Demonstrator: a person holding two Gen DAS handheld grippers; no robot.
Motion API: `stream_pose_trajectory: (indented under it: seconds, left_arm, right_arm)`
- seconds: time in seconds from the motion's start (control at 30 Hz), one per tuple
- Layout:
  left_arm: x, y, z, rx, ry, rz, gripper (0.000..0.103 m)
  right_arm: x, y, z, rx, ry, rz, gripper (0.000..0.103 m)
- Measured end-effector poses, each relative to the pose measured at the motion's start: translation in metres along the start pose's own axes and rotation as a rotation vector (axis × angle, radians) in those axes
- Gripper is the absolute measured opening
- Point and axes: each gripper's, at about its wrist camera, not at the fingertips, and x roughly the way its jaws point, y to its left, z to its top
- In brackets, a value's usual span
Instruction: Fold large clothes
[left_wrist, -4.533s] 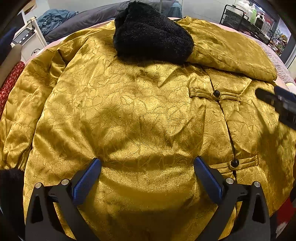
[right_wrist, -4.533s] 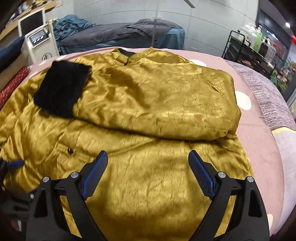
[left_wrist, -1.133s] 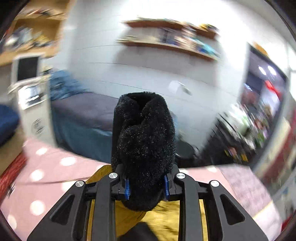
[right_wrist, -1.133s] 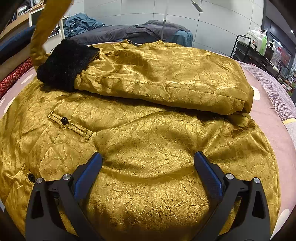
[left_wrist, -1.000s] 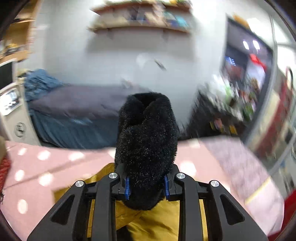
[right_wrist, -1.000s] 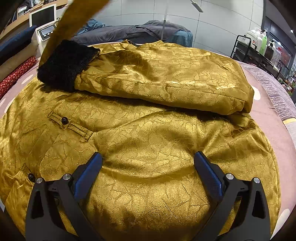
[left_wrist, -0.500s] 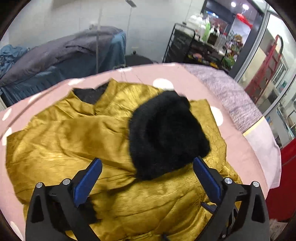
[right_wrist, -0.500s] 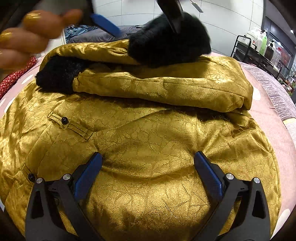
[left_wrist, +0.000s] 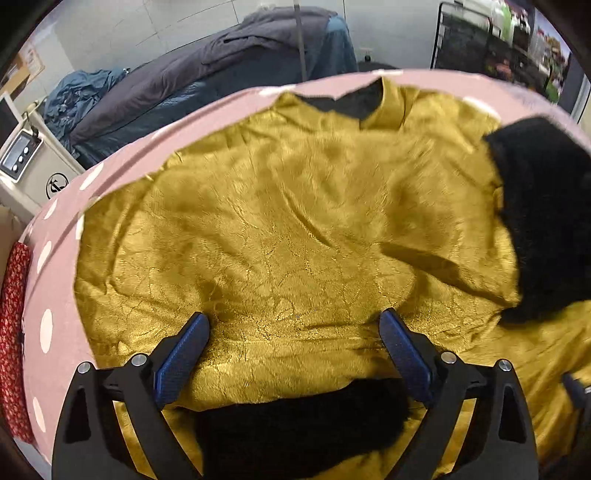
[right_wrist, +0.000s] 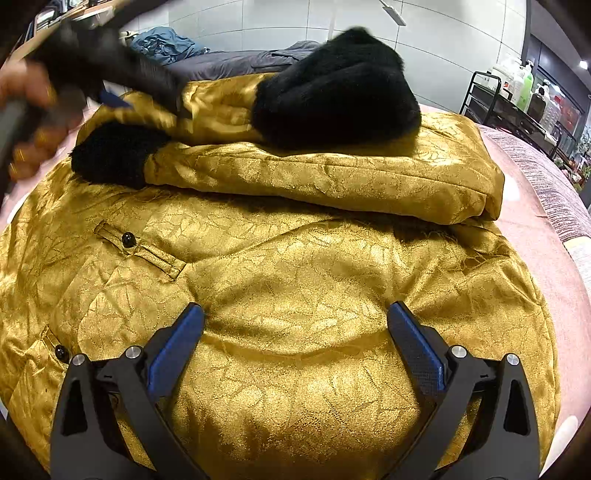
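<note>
A gold brocade jacket (right_wrist: 295, 295) lies spread on the bed with both sleeves folded across its upper part. One black fur cuff (right_wrist: 336, 85) rests on top of the folded sleeves, and the other cuff (right_wrist: 114, 155) lies at the left. My left gripper (left_wrist: 293, 343) hovers over the upper sleeve (left_wrist: 295, 221). Its jaws stand wide and are closing slightly, with only fabric below them and nothing pinched. The cuffs show at the right (left_wrist: 543, 221) and bottom (left_wrist: 295, 428) of that view. My right gripper (right_wrist: 295, 332) is open over the jacket's lower body.
The pink dotted bed cover (left_wrist: 55, 258) rings the jacket. Grey and blue bedding (left_wrist: 221, 74) is piled behind, with a white machine (left_wrist: 26, 158) at the left. A black rack of bottles (right_wrist: 517, 99) stands at the back right. A hand (right_wrist: 26, 88) holds the blurred left gripper.
The left gripper let go of the black cuff and dropped toward the jacket. The second sleeve now lies across the first, cuff to the right. The right gripper stayed put.
</note>
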Motion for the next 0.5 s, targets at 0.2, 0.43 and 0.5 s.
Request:
stream_pose_trajectory:
  seconds: [0.2,0.43,0.5]
  left_arm:
    - [-0.002,-0.001,-0.004,0.001,-0.042,0.022,0.096]
    - [-0.070,0.020,-0.046,-0.042,-0.195,-0.077,0.097]
    - [-0.077,0.027,-0.063,-0.053,-0.193,-0.087,0.097]
  right_arm:
    - [0.000,-0.001,-0.001,0.000,-0.001,0.000,0.098]
    - [0.000,-0.002,-0.001,0.000,-0.001,0.000,0.098]
    - [0.000,-0.001,-0.001,0.000,-0.001,-0.001,0.098]
